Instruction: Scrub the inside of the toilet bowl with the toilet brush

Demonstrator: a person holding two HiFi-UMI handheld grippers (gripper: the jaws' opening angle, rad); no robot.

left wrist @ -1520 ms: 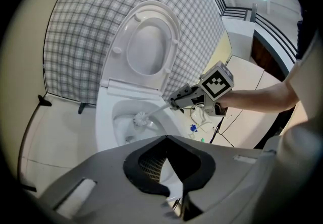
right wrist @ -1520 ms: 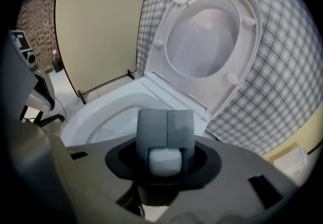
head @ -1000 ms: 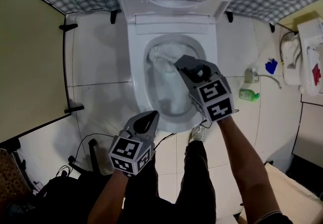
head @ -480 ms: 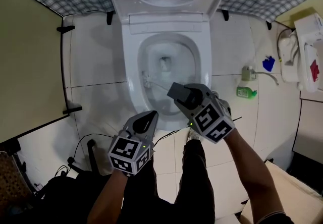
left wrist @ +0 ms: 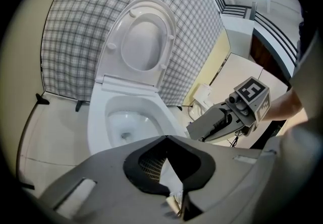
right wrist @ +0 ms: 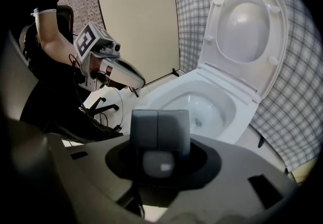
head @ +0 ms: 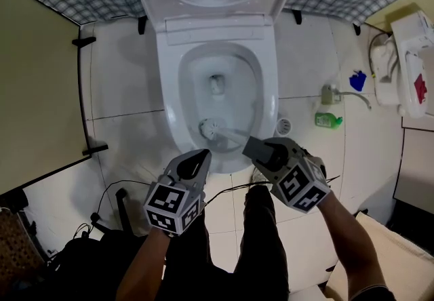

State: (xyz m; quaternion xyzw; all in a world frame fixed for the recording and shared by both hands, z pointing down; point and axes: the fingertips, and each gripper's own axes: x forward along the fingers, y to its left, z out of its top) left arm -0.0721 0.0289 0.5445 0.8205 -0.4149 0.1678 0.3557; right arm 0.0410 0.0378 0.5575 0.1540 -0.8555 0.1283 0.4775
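The white toilet [head: 167,106] stands with lid and seat raised; its bowl also shows in the left gripper view [left wrist: 99,117] and the right gripper view [right wrist: 169,92]. A white toilet brush [head: 207,129] lies with its head low against the bowl's near inner wall. Its pale handle runs right into my right gripper [head: 255,147], which is shut on it just over the front rim. In the right gripper view the two grey fingers [right wrist: 146,129] meet over the handle's rounded end. My left gripper [head: 199,157] hovers in front of the bowl, jaws together and empty [left wrist: 166,140].
A green bottle [head: 327,119] and a blue item [head: 357,80] sit on the floor right of the toilet, beside a white unit [head: 407,55]. A beige partition [head: 34,83] closes the left side. Black cables [head: 129,188] lie near my legs [head: 264,225].
My right gripper has pulled back toward the front rim, dragging the brush head from the far left of the bowl to its near wall. The left gripper stayed put.
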